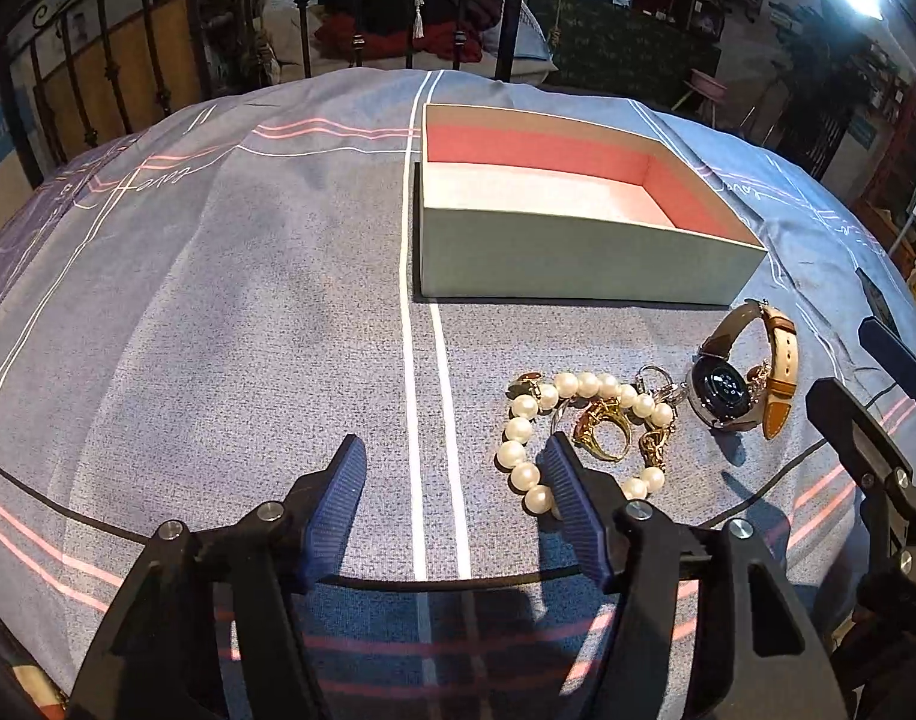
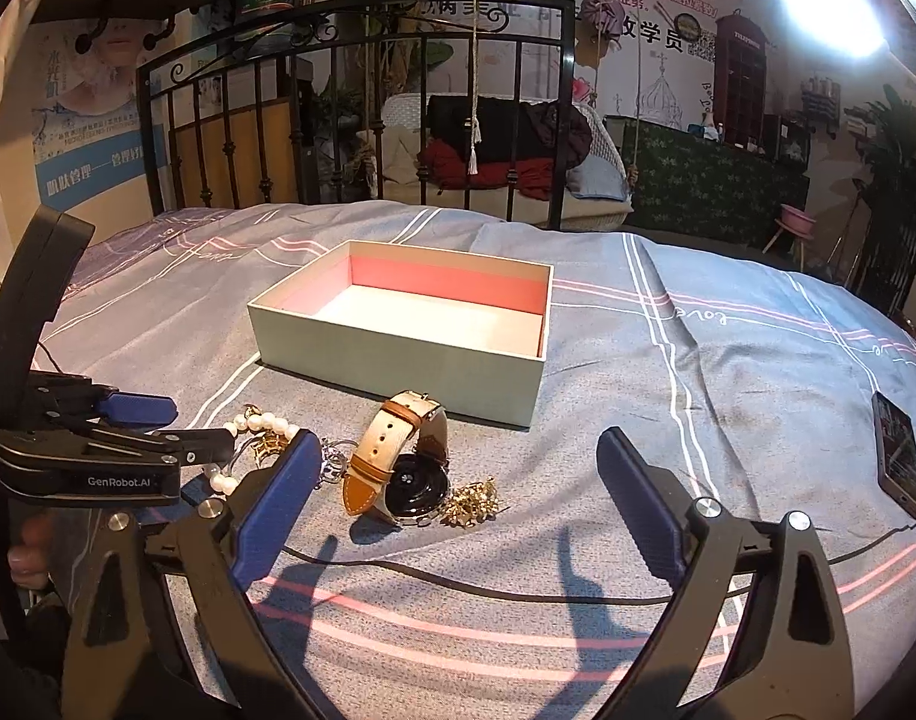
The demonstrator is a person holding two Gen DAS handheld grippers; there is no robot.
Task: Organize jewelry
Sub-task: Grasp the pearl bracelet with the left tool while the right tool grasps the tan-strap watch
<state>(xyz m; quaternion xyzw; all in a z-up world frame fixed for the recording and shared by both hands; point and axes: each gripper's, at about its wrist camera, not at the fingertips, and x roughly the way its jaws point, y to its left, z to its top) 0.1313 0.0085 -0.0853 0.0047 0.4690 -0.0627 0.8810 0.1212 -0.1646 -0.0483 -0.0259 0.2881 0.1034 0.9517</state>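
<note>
An open pale green box [image 1: 578, 258] with a pink lining sits empty on the bed; it also shows in the right wrist view [image 2: 398, 354]. In front of it lie a pearl bracelet [image 1: 521, 429], a gold ring [image 1: 605, 429], small gold pieces and a tan-strap watch [image 1: 725, 390]. In the right wrist view the watch [image 2: 398, 468] lies beside a gold ornament [image 2: 470, 504], with the pearls [image 2: 260, 423] to its left. My left gripper [image 1: 452, 450] is open, its right finger touching the pearls. My right gripper [image 2: 458, 468] is open, low around the watch.
The blue-grey striped bedsheet [image 1: 218, 300] covers the whole surface. A phone [image 2: 896, 456] lies at the right. A black iron bed frame [image 2: 362, 120] stands behind the box. The left gripper body [image 2: 86, 450] is close at the left.
</note>
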